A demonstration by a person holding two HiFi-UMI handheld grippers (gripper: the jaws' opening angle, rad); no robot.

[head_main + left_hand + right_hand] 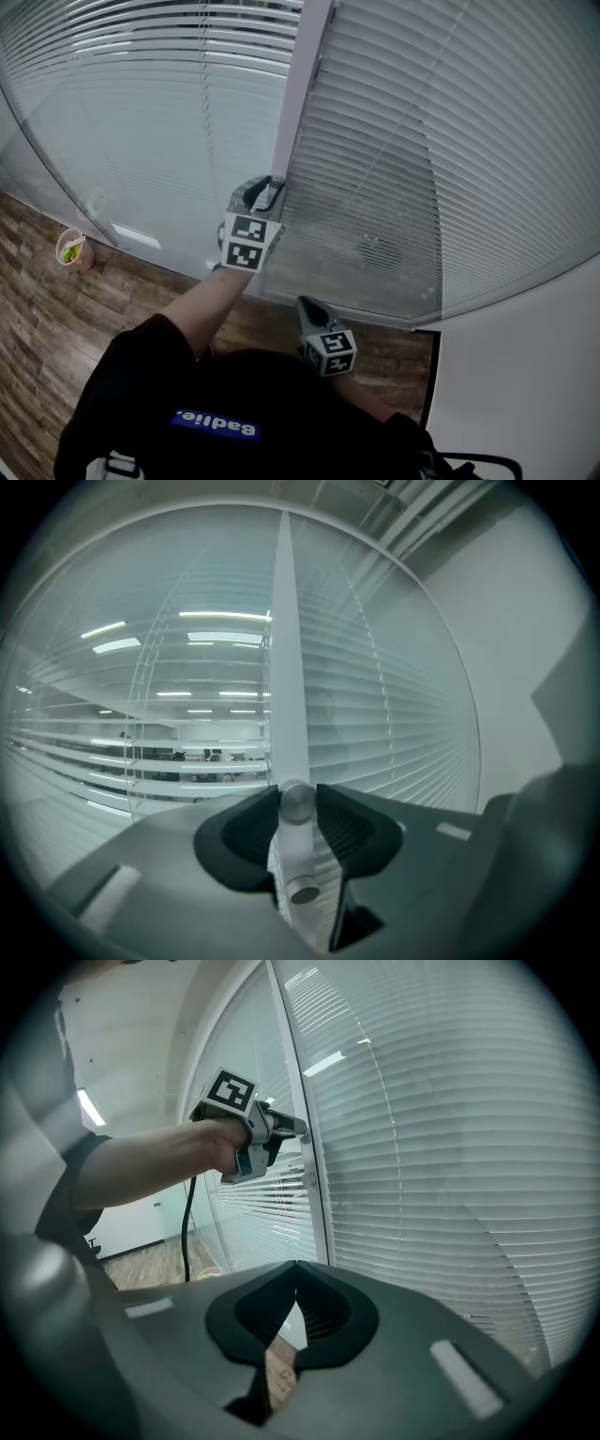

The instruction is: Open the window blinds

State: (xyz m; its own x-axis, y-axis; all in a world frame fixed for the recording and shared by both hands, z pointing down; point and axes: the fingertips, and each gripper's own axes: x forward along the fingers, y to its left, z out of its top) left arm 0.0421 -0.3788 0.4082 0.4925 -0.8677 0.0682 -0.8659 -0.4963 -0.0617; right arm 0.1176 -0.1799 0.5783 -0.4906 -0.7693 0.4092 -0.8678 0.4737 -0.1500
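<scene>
My left hand-held gripper (297, 808) is clamped on a round knob (297, 800), both pads against it, on the white frame post (287, 667); my right hand-held gripper (293, 1269) sits nearer and lower, jaws closed together on nothing; the blinds (450, 141) hang either side of the post, left slats tilted see-through, right slats shut, above the wooden floor (37, 291).

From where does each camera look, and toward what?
Head view: on the head, facing down at the blinds; shows left gripper, right gripper, torso.
Left gripper view: on the left gripper, facing the post; own jaws clamp a knob.
Right gripper view: on the right gripper, facing the blinds; own jaws shut, empty.
Shared: head and right gripper views both show the left gripper.
</scene>
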